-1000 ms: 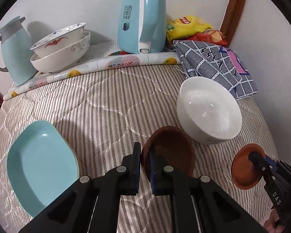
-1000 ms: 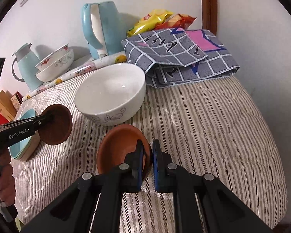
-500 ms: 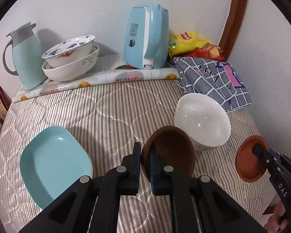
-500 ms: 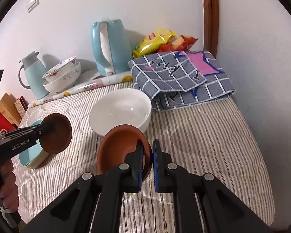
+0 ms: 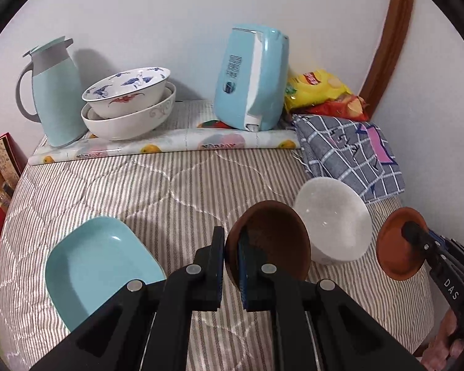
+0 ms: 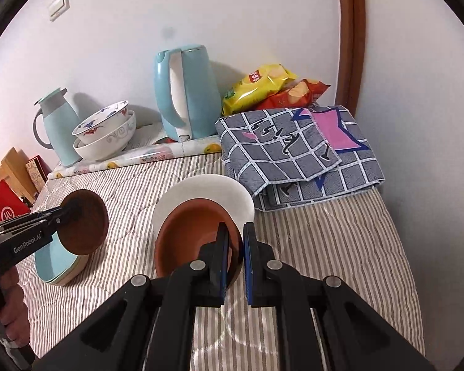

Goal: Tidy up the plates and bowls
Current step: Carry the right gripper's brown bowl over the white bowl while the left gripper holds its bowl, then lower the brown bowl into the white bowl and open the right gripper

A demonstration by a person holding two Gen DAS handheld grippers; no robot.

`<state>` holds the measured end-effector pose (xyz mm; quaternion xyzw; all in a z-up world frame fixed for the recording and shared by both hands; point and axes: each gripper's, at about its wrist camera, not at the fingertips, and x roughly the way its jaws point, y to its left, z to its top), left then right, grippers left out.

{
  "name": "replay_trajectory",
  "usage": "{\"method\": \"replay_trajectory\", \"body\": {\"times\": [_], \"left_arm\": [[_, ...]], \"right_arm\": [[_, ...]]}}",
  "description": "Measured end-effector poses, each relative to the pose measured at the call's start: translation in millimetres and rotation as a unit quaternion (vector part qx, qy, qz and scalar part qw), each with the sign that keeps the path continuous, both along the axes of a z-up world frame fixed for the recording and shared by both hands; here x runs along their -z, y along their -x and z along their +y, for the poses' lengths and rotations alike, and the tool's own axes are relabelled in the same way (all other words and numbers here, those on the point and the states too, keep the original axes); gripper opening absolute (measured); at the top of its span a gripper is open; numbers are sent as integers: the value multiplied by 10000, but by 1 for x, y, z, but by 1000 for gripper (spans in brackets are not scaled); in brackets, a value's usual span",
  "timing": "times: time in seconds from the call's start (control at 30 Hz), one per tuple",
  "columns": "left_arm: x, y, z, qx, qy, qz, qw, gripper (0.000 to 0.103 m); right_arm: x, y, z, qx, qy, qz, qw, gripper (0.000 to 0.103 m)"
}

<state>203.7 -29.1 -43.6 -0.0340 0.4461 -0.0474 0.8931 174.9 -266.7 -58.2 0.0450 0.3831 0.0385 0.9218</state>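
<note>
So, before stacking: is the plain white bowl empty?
Empty. The white bowl shows only bare glossy interior in the left wrist view; it stands upright on the striped quilt.

Two downward wrist views, shared bedspread [image 5: 157, 185]

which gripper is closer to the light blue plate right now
Left. The left gripper, shut on a dark brown dish, is right beside the blue plate. The right gripper, holding a lighter brown dish, is beyond the white bowl.
</note>
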Motion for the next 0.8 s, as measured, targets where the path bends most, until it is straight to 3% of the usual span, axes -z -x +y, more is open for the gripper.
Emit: {"method": "replay_trajectory", "body": {"times": [0.8], "left_arm": [[32, -47, 21, -279, 76, 313, 9991, 9]], "right_arm": [[48, -78, 30, -257, 372, 569, 9974, 9]]}}
